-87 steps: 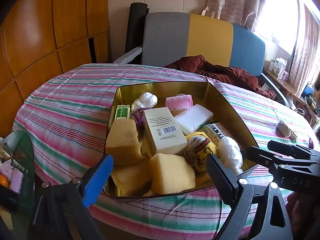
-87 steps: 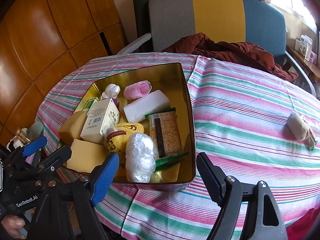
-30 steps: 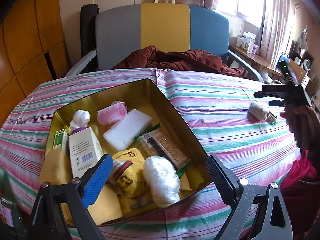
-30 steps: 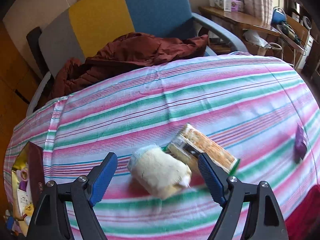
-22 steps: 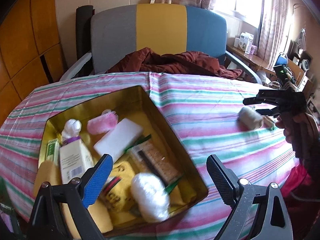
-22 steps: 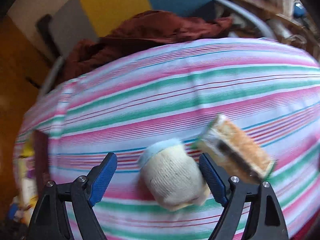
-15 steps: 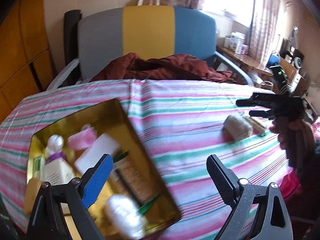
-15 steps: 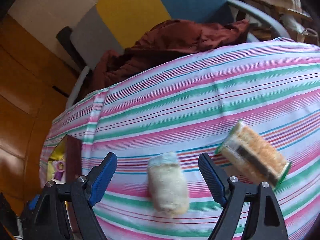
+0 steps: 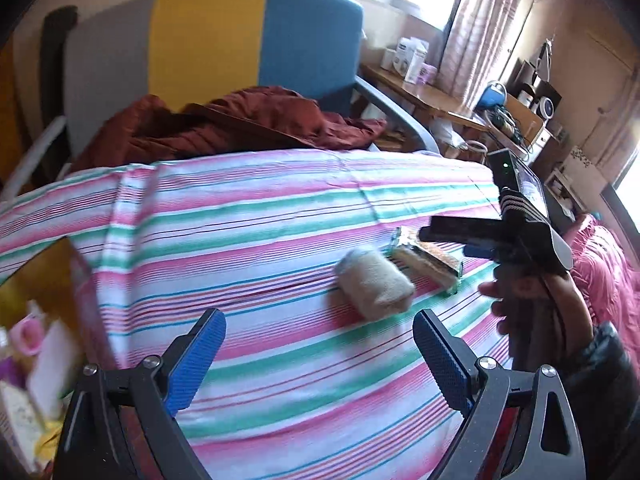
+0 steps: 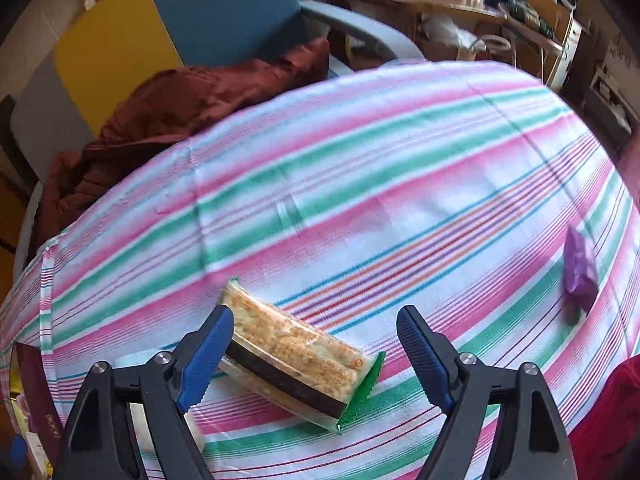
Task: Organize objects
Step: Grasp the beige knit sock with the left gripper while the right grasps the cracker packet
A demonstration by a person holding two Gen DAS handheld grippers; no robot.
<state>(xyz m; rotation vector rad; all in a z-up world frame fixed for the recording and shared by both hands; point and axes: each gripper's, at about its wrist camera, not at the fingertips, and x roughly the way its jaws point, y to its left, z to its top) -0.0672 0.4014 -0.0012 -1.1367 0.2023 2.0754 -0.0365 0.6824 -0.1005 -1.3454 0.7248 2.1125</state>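
Observation:
A cracker packet [image 10: 292, 352] in clear wrap with green ends lies on the striped tablecloth [image 10: 360, 184]. My right gripper [image 10: 316, 344] hovers just over it, open, with the packet between the blue pads and neither pad pressing on it. A cream rolled cloth [image 9: 374, 284] lies next to the packet [image 9: 426, 260]; in the right wrist view the left finger mostly hides it. My left gripper [image 9: 320, 360] is open and empty above bare cloth, short of the roll. A hand [image 9: 536, 308] holds the right gripper [image 9: 444, 240] there. The gold tin [image 9: 86, 292] sits at the far left, its contents blurred.
A small purple packet [image 10: 580, 272] lies near the table's right edge. Behind the table stands a grey, yellow and blue chair [image 9: 208, 32] with a maroon jacket [image 9: 224, 124] on it. A cluttered side desk [image 9: 460, 100] is at the back right.
The left wrist view swung right, from over the tin to the cloth near the roll. The right gripper shifted from over the cream roll to over the cracker packet and came lower.

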